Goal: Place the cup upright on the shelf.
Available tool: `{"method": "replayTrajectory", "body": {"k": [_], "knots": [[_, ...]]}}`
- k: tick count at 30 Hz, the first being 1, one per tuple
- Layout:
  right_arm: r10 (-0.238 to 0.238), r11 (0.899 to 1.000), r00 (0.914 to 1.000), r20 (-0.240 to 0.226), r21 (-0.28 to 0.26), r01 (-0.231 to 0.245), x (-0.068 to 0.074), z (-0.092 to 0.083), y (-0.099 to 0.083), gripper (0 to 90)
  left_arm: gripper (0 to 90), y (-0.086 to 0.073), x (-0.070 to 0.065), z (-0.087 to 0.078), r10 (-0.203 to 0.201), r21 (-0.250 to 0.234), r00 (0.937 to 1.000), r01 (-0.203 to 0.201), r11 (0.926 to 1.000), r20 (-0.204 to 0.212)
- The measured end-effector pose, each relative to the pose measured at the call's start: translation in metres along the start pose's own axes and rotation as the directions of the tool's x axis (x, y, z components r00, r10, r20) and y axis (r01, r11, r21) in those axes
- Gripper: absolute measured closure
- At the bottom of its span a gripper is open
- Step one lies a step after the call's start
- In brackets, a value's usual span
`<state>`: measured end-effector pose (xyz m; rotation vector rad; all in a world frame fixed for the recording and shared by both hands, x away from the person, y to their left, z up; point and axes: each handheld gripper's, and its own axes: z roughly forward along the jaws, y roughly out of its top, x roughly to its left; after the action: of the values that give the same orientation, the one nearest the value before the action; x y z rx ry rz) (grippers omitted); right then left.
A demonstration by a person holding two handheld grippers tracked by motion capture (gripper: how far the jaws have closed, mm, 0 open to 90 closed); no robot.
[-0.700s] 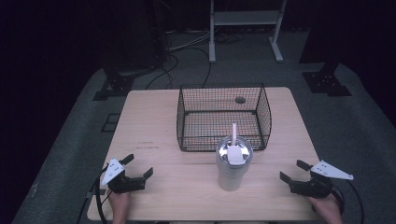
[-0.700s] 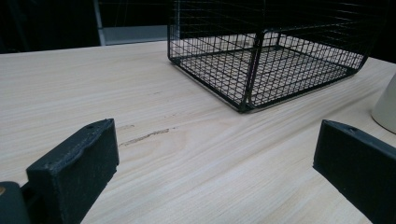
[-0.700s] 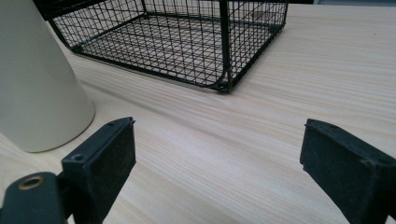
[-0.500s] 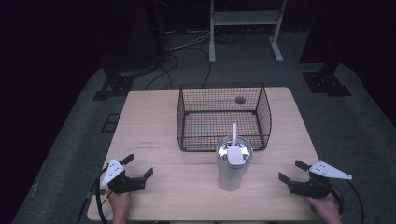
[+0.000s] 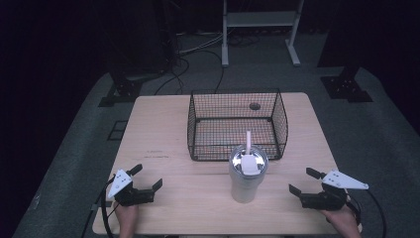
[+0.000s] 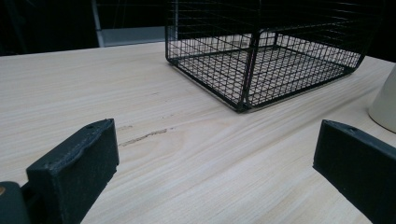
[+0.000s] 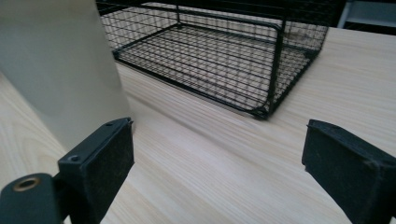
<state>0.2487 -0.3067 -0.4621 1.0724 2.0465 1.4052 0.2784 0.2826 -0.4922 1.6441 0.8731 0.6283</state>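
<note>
A pale tumbler (image 5: 247,174) with a lid and a white straw stands upright on the wooden table (image 5: 163,129), just in front of a black wire basket (image 5: 235,123). My left gripper (image 5: 147,177) rests low at the front left, open, with nothing between its jaws. At the front right my right gripper (image 5: 303,181) is open too, a short way right of the tumbler. The tumbler's wall (image 7: 60,70) rises just beyond the left jaw in the right gripper view. Its base (image 6: 385,105) shows at the right edge of the left gripper view. The basket (image 6: 266,56) (image 7: 219,60) holds nothing that I can see.
A small dark round spot (image 5: 255,105) lies on the table behind the basket. Dark floor with cables, stand feet and a white frame (image 5: 260,29) surrounds the table. Bare wood stretches between the two grippers and to the basket's left.
The right gripper has edged slightly left toward the tumbler. The left gripper, tumbler and basket have not moved.
</note>
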Motion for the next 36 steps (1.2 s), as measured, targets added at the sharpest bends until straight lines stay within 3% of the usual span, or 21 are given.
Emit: {"method": "replayTrajectory", "body": {"k": [19,36], "knots": [[-0.082,0.997,0.9923,-0.093,-0.001,0.082,0.026,0.004,0.02,2.9,0.0,0.0,0.0,-0.001,-0.002,-0.002,1.0,0.002,1.0,0.0],[-0.124,0.991,0.9764,-0.177,0.022,0.13,0.049,0.018,0.026,2.8,0.0,0.0,0.0,0.0,-0.003,-0.004,1.0,0.003,1.0,0.001]]}}
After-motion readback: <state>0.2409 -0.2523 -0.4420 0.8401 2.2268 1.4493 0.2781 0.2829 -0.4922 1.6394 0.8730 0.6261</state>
